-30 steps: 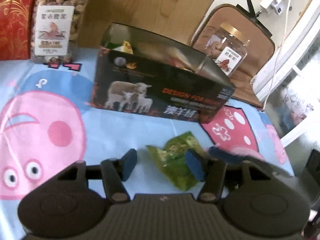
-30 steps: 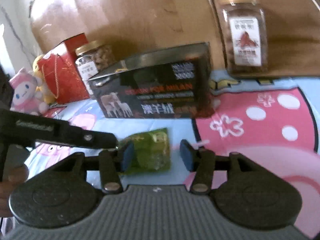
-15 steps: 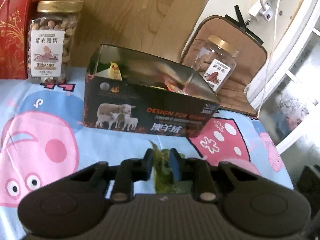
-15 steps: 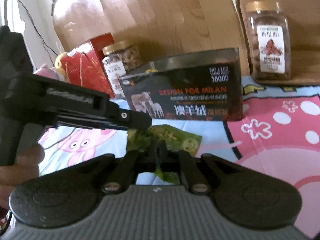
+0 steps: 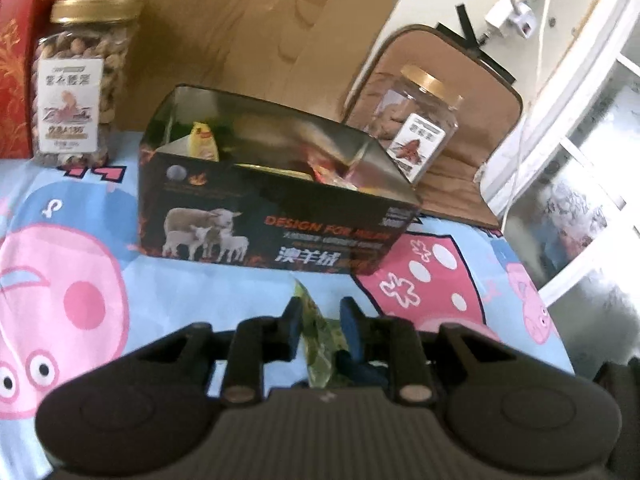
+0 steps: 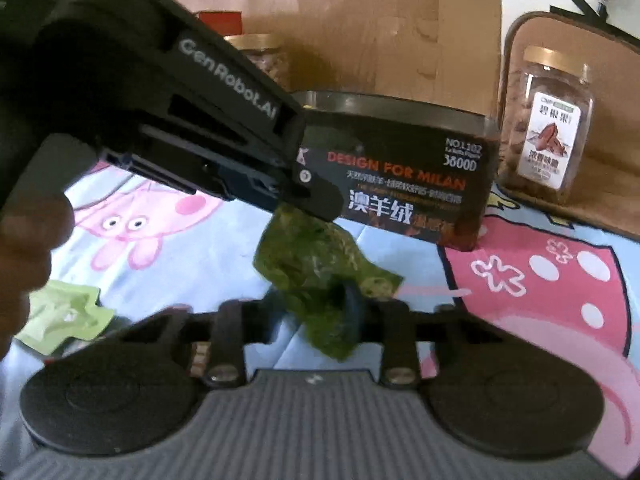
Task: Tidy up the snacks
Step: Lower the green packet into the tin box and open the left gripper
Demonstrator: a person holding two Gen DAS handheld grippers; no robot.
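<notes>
A green snack packet (image 6: pixel 316 264) hangs above the cartoon tablecloth, held at both ends. My left gripper (image 5: pixel 320 322) is shut on the packet's (image 5: pixel 316 332) upper part; its black body (image 6: pixel 192 120) crosses the right wrist view from the upper left. My right gripper (image 6: pixel 316 312) is shut on the packet's lower part. Beyond stands an open black box (image 5: pixel 276 220) with sheep pictures, holding several snacks. It also shows in the right wrist view (image 6: pixel 404 176).
A nut jar (image 5: pixel 80 92) and a red box (image 5: pixel 16 60) stand at the back left. A second jar (image 6: pixel 548 140) sits on a brown pad at the back right. A light green packet (image 6: pixel 64 316) lies on the cloth at left.
Both grippers closed on the green packet, which lay flat on the cloth, and lifted it. The left gripper now sits high across the right wrist view.
</notes>
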